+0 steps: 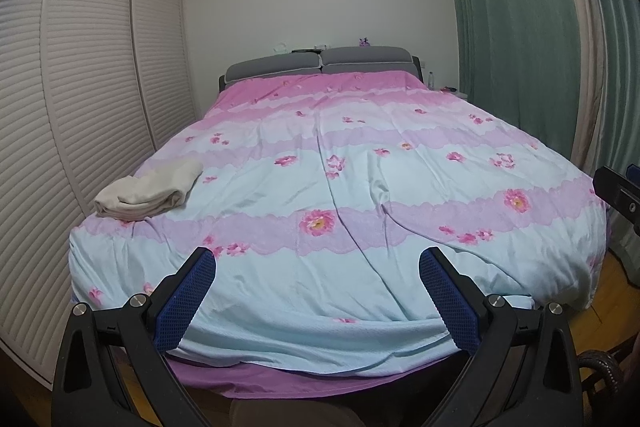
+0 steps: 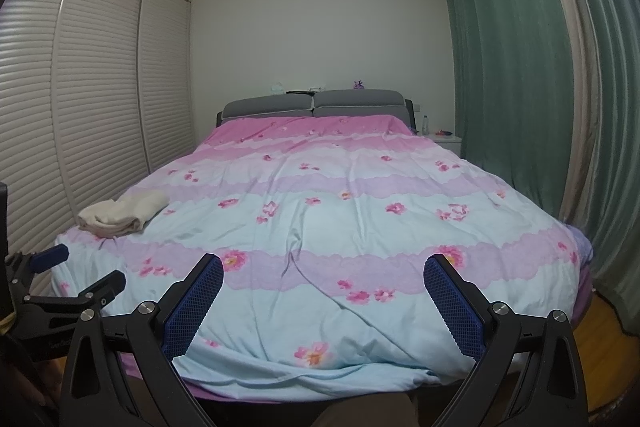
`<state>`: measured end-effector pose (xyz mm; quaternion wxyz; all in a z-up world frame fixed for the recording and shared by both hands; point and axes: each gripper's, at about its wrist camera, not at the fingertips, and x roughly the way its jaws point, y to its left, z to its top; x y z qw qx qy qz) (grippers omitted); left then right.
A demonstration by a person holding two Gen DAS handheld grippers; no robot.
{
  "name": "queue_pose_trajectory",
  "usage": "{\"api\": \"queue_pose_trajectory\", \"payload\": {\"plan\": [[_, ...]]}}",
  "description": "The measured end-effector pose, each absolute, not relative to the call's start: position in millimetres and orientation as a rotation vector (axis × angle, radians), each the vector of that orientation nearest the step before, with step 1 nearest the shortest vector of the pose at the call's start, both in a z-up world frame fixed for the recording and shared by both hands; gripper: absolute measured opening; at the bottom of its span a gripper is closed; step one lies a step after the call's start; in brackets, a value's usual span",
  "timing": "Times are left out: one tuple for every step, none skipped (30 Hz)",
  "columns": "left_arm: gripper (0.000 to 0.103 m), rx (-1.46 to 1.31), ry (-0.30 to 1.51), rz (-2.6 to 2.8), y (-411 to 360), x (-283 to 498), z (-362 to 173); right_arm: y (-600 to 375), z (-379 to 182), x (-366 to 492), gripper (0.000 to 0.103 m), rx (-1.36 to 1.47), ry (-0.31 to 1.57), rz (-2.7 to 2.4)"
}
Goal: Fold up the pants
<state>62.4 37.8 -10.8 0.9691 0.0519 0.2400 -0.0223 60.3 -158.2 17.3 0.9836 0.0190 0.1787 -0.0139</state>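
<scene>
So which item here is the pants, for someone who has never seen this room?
Start at the big bed with the floral pink-and-blue cover. Near its foot, by the louvred wardrobe, lies a cream folded bundle, the pants. It is the only plain, unpatterned thing on the cover.

Before you: duvet (image 1: 360, 167) banded pale blue, lilac and pink with pink flowers; cream pants (image 1: 150, 193); grey headboard (image 1: 320, 61); green curtains (image 1: 516, 7) (gripper pads (image 1: 188, 303) blue).

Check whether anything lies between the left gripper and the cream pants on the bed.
Nothing visible does. The left gripper is open and empty at the foot of the bed; the cream pants lie bundled near the left edge, with only bare floral duvet between them.
</scene>
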Motion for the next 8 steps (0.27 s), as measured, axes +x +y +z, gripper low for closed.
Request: {"api": "queue_pose_trajectory", "payload": {"plan": [[0.103,0.104,0.483,-0.046,37.9,61.9,-10.7,-157.9,17.3,61.0,0.101,0.039,0.359,-0.028],[0.103,0.104,0.48,-0.046,37.9,61.3,-10.5,-158.6,17.3,60.2,0.101,0.038,0.359,-0.028],[0.103,0.105,0.479,-0.048,38.2,61.1,-10.7,-158.3,17.3,60.9,0.101,0.038,0.358,-0.028],[0.103,0.105,0.476,-0.052,38.0,60.4,-10.9,-158.6,17.3,61.2,0.101,0.039,0.357,-0.028],[0.103,0.105,0.474,-0.056,38.3,59.7,-11.1,-159.6,17.1,60.6,0.101,0.039,0.358,-0.028],[0.103,0.106,0.472,-0.057,38.2,59.4,-11.6,-159.5,16.9,61.0,0.101,0.039,0.357,-0.028],[0.103,0.105,0.474,-0.056,38.5,59.8,-12.1,-159.2,16.5,62.3,0.101,0.039,0.358,-0.029],[0.103,0.103,0.476,-0.058,38.5,59.8,-12.4,-159.2,16.7,60.7,0.101,0.039,0.359,-0.028]]}}
